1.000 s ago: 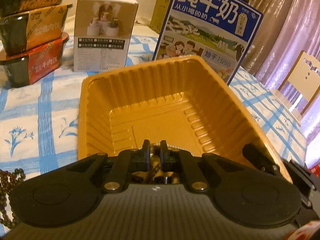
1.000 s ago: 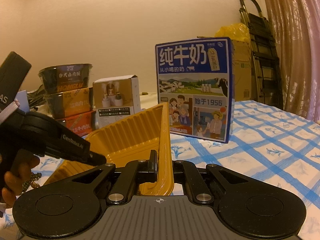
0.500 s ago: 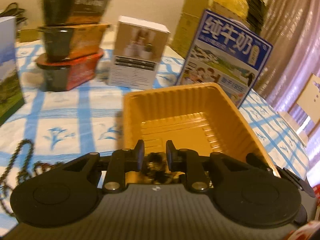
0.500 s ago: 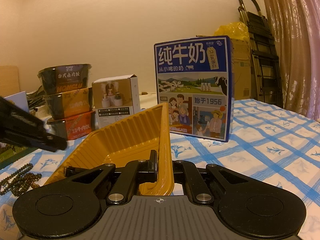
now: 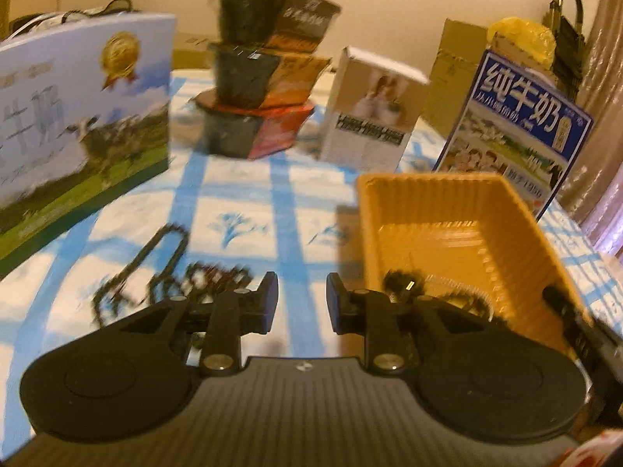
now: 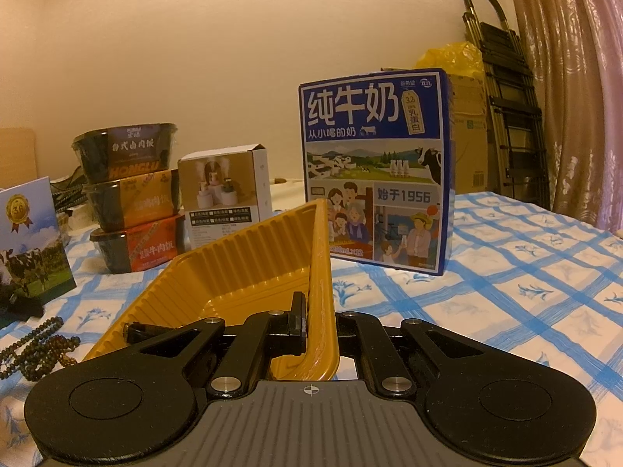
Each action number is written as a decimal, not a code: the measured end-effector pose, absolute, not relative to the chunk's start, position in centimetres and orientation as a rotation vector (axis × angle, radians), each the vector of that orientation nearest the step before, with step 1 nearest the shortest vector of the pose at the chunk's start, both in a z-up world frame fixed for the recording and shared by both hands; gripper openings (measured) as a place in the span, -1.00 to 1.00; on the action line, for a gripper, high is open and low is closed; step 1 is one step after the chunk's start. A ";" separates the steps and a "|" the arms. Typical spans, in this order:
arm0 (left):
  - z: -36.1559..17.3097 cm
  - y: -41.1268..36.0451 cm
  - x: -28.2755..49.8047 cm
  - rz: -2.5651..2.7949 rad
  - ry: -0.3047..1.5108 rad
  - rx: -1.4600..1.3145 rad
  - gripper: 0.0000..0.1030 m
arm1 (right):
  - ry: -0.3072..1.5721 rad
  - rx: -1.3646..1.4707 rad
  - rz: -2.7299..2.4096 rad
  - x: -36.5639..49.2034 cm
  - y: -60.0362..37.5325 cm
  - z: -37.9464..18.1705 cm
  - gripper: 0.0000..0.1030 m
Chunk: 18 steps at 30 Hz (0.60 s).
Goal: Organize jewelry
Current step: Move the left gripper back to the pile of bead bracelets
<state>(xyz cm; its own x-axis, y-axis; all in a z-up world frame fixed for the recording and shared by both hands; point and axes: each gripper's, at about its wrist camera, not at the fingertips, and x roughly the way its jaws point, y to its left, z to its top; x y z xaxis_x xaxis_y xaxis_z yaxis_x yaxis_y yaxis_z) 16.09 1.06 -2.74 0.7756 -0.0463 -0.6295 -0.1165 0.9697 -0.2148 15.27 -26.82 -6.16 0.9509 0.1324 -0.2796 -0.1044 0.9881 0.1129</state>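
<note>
Beads [image 5: 163,272] lie at your left gripper's [image 5: 301,303] ten o'clock (fingers apart, empty); right gripper [image 6: 319,325] pinches the tray [image 6: 319,272] wall.

Checked tablecloth [image 6: 525,272] carries tray [image 6: 249,257], beads [image 6: 35,342], boxes [image 6: 373,167].

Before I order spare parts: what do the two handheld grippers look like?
The left gripper and right gripper match: matte black plastic, ribbed grey centre plate with a small crosshair mark, round discs on both sides, silver pivot screws, flat black fingers. No cables or sleeves visible.
</note>
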 end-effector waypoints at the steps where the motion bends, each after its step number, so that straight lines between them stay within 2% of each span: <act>1: -3.0 1.3 15.7 0.041 0.692 -0.246 -0.55 | 0.290 0.097 0.120 15.2 -26.9 -6.2 -0.88; 9: -4.7 3.2 12.1 0.080 0.747 -0.158 -0.54 | 0.290 0.096 0.120 15.2 -26.7 -6.2 -0.88; 18: -5.7 4.0 11.5 0.096 0.790 -0.144 -0.54 | 0.291 0.100 0.117 15.1 -27.0 -6.3 -0.88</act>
